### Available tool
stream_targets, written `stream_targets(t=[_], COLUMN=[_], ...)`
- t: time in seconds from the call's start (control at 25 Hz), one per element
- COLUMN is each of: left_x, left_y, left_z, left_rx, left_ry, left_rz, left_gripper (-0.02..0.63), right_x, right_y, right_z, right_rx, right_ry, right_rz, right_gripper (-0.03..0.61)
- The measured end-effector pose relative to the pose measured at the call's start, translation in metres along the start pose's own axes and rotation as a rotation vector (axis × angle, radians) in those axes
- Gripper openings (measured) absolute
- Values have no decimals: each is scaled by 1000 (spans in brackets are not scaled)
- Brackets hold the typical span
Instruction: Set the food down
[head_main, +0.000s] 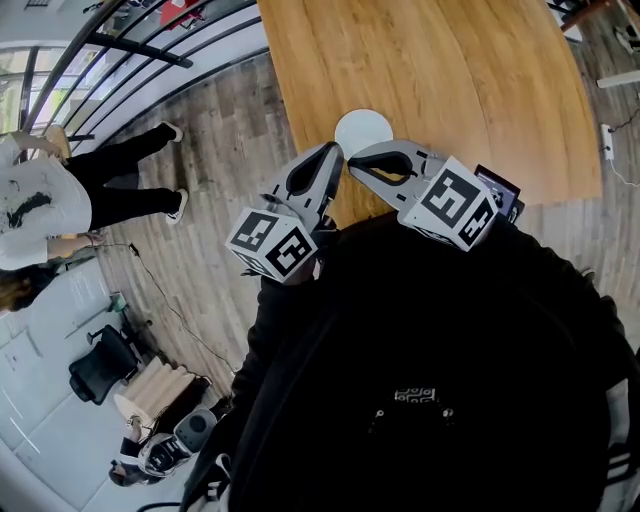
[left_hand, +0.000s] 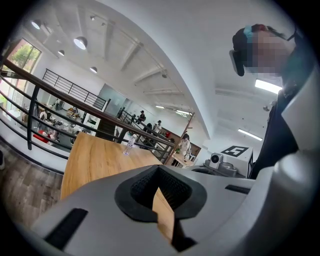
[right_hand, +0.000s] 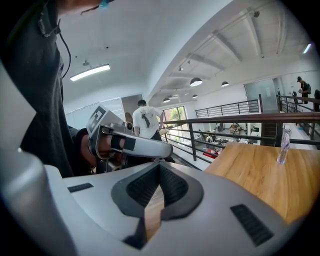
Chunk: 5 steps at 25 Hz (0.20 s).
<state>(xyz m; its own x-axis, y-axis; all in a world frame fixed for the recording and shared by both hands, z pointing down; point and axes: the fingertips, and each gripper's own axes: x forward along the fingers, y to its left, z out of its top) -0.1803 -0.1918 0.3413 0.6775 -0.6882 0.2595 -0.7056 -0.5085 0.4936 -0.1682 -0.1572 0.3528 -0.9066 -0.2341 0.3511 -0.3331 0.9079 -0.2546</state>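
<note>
A round white plate (head_main: 362, 130) lies near the front edge of the wooden table (head_main: 440, 70); I see no food on it or anywhere else. Both grippers hover just before the plate, tips close together and pointing at it. My left gripper (head_main: 334, 150) has its jaws together with nothing between them, and only a thin strip of table shows through its pads (left_hand: 150, 187). My right gripper (head_main: 352, 162) is shut and empty too (right_hand: 159, 170). The left gripper (right_hand: 131, 144) also shows in the right gripper view, held in a hand.
A clear bottle (left_hand: 129, 145) stands far off on the table. A dark flat device (head_main: 500, 190) sits at the table edge beside my right gripper. A person in a white shirt (head_main: 50, 200) stands on the floor at left near a railing (head_main: 130, 50).
</note>
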Motion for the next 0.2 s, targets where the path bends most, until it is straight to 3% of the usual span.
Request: stream_targets(t=[0.2], left_x=[-3], left_y=[-2], left_z=[-3], left_rx=[3], left_ry=[-5], left_rz=[6], left_gripper=[0], right_x=[-1], right_y=[4], right_z=[-4], right_rx=[-8], right_ry=[6], right_rz=[9], right_gripper=[18])
